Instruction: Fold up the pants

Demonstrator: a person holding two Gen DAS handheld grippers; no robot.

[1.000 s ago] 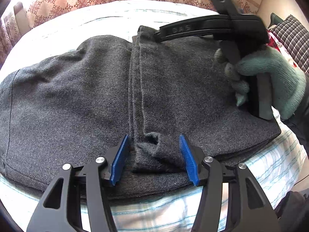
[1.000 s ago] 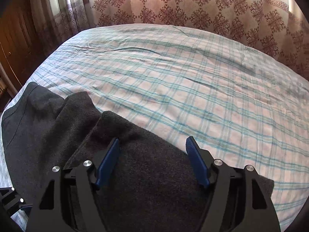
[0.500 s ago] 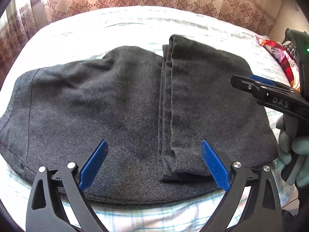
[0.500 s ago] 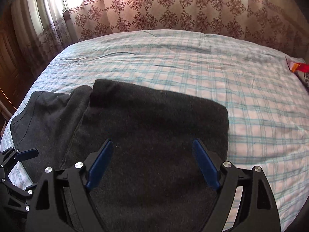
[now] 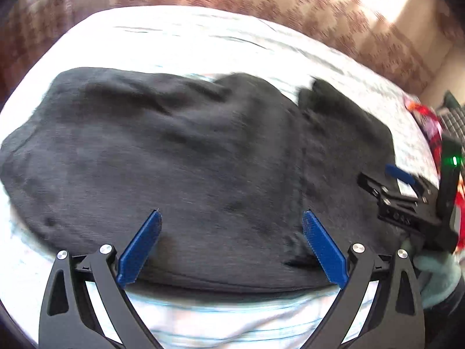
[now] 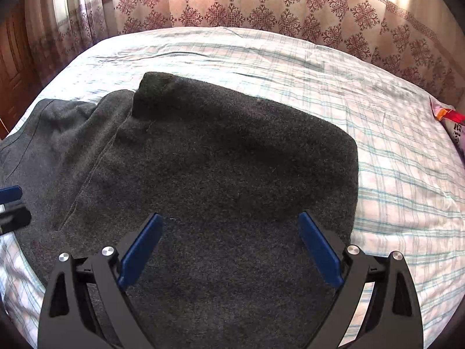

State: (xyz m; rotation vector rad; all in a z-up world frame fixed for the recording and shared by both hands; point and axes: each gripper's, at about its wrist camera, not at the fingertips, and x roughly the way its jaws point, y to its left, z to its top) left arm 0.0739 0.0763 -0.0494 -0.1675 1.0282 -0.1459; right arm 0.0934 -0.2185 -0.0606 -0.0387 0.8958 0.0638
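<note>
The dark grey pants lie folded on the checked bed sheet, with a folded-over layer on the right part. My left gripper is open and empty above the near edge of the pants. My right gripper is open and empty above the folded layer. The right gripper also shows at the right edge of the left wrist view, held by a gloved hand. A left fingertip shows at the left edge of the right wrist view.
Patterned curtains hang behind the bed. A red and white packet lies at the bed's right side, also in the left wrist view. Bare sheet lies right of and behind the pants.
Both grippers let go of the pants, opened wide and pulled back. The left wrist view has swung left and is blurred with motion. The folded layer lies flat.
</note>
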